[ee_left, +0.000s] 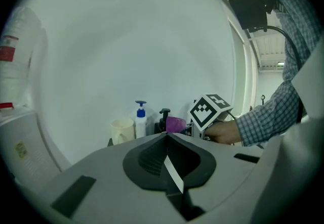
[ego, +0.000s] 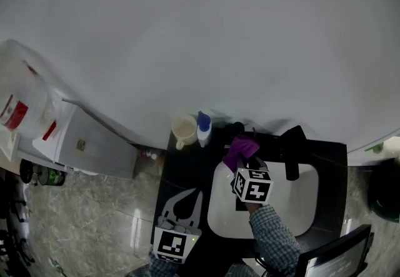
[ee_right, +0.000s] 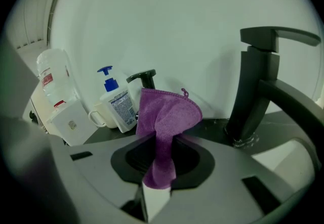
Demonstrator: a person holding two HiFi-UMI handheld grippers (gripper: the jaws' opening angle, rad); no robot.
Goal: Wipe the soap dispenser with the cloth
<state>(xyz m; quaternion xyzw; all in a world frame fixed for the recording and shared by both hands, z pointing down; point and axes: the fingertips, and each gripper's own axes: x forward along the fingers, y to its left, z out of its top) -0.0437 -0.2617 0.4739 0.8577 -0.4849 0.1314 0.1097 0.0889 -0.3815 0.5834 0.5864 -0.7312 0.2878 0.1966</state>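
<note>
A purple cloth [ee_right: 164, 117] hangs pinched in my right gripper [ee_right: 162, 139], which is shut on it. The cloth's upper fold lies against a black pump dispenser [ee_right: 143, 77], hiding its body; only the pump head shows. In the head view the cloth [ego: 241, 147] sits beside that dispenser [ego: 235, 128] at the back of the black counter [ego: 181, 169], with the right gripper [ego: 241, 163] over the basin. A white bottle with a blue pump [ee_right: 115, 104] stands just left of it. My left gripper [ee_left: 167, 139] is shut and empty, held back near the counter's front left [ego: 189, 199].
A black faucet [ee_right: 258, 91] rises to the right of the cloth, over the white basin [ego: 294, 207]. A cream cup [ego: 183, 130] stands left of the blue-pump bottle [ego: 204, 125]. A white cabinet [ego: 94, 144] and a water jug [ego: 19, 100] are at the left.
</note>
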